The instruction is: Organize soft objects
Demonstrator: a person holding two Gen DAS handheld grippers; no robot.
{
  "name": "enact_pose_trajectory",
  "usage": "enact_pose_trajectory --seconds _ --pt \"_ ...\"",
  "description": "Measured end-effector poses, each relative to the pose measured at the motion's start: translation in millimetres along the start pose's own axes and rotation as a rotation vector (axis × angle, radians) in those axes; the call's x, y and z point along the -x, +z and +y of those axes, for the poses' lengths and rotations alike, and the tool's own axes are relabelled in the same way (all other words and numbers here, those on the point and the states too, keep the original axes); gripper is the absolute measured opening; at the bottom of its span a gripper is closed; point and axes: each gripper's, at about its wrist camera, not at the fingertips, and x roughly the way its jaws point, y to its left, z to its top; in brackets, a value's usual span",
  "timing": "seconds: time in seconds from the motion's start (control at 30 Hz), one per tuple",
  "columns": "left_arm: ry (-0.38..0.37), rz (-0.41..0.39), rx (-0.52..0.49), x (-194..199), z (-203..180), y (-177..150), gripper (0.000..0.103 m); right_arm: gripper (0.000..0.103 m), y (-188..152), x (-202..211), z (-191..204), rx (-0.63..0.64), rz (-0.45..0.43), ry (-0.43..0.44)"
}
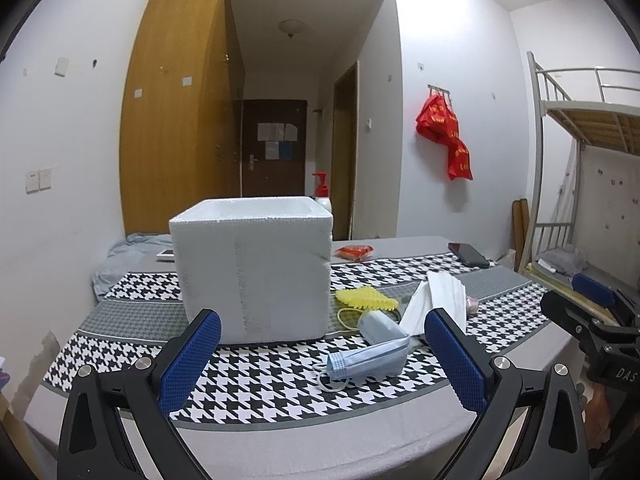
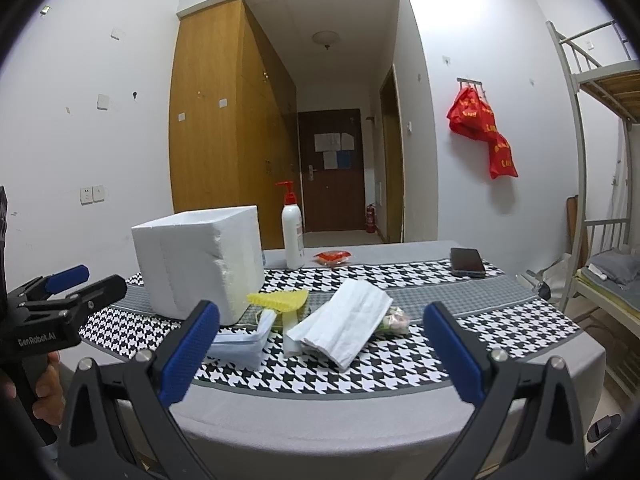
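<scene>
- Left gripper (image 1: pixel 322 354): jaws spread wide, holding nothing, hovering at the near table edge.
- Right gripper (image 2: pixel 320 344): jaws likewise apart and empty, near edge, right of the left unit.
- Soft items all lie loose on the table (image 1: pixel 280 444), just right of the foam box (image 1: pixel 252 268): blue face masks (image 1: pixel 366 358), white folded cloth (image 2: pixel 346 326), yellow spiky pad (image 1: pixel 366 298).
- Box interior is not visible.
- Judgement: sorting not started; every visible item remains to be boxed.

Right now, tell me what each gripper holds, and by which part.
Nothing is held. The left gripper and right gripper are both open, short of the masks and foam box.
</scene>
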Motion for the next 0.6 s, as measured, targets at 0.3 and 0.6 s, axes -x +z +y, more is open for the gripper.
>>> enact_pose_trajectory --seconds 0.3,0.6 --pt "-0.057 0.076 -0.038 -23 -6 -5 0.102 0.103 -2 -21 -4 0.000 0.044 -0.012" --pt "-0.137 0.175 -0.078 -53 -15 -12 0.102 0.103 -10 -49 -12 -0.011 0.117 -0.025"
